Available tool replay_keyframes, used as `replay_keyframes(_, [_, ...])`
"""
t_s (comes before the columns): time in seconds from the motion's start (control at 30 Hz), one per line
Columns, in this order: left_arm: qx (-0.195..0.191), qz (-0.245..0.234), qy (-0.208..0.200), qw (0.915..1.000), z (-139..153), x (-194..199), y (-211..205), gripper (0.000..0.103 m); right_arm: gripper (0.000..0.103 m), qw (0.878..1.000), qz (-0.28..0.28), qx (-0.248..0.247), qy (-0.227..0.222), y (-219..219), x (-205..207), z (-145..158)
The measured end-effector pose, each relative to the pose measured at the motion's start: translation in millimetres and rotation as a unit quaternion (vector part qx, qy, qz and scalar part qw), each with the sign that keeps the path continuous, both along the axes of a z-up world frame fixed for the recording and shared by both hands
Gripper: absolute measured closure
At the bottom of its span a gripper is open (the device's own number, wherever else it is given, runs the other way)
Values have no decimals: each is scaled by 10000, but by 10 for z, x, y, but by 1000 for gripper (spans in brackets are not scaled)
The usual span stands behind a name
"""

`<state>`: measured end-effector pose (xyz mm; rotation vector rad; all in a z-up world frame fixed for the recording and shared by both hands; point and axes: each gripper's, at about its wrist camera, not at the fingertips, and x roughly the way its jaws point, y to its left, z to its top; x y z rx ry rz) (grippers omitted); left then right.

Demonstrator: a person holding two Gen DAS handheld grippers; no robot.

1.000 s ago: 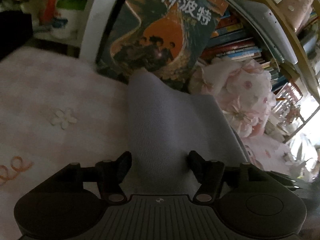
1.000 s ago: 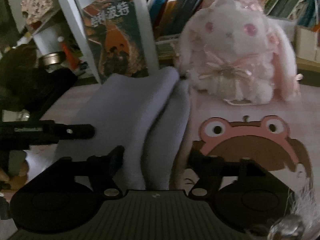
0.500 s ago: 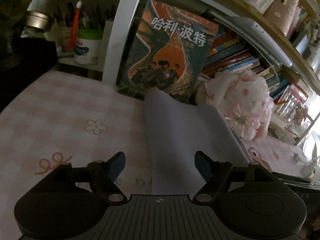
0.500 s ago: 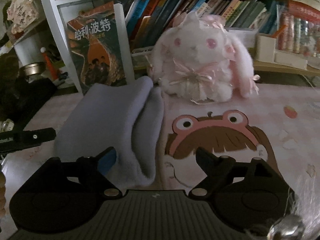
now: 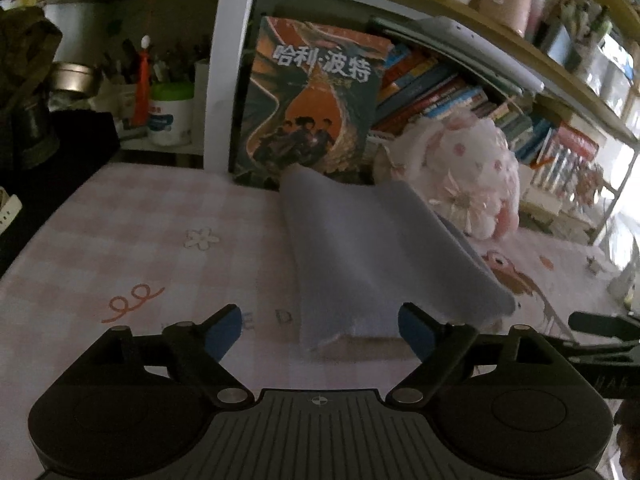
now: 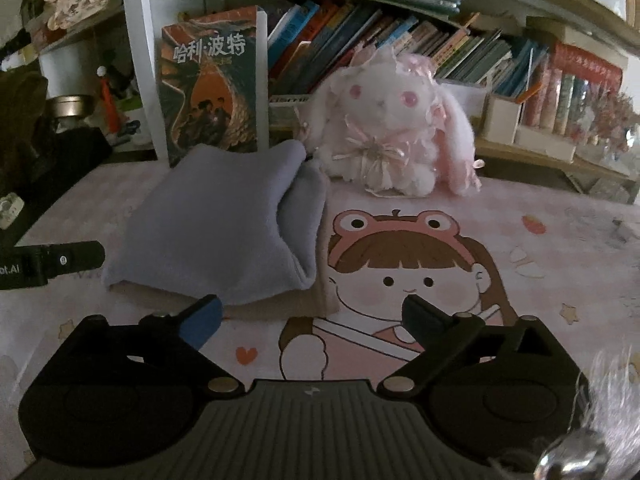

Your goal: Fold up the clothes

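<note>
A folded grey-lilac garment (image 5: 368, 256) (image 6: 224, 228) lies on the pink patterned table mat (image 5: 140, 248) (image 6: 540, 264), its far end near the bookshelf. My left gripper (image 5: 320, 330) hovers just short of the garment's near edge. Its jaws are opening and nothing is between them. My right gripper (image 6: 312, 314) hangs in front of the garment's near right corner, jaws also opening, with only the mat's cartoon print between the fingers. The left gripper's finger (image 6: 60, 260) shows at the left edge of the right wrist view.
A white and pink plush rabbit (image 6: 396, 132) (image 5: 468, 176) sits behind the garment to the right. A large orange-covered book (image 5: 312, 108) (image 6: 212, 88) leans against a white shelf post (image 5: 224, 60). Rows of books fill the shelf. Dark objects and jars crowd the left.
Both grippers have let go of the garment, opened wide and drawn back toward me and slightly up. The garment now lies flat on the mat, farther from both cameras.
</note>
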<state>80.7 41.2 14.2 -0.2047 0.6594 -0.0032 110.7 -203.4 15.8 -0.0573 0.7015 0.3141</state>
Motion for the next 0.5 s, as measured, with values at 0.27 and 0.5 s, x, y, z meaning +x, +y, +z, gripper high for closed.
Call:
replay_keyframes(0.27, [282, -24, 2, 9996, -5, -246, -122, 9, 5, 9998, -183, 32, 106, -1, -262, -46])
replay_keyframes(0.5, [539, 127, 16, 9985, -47, -438, -252, 7, 4, 9986, -535, -27, -31, 28, -521, -102])
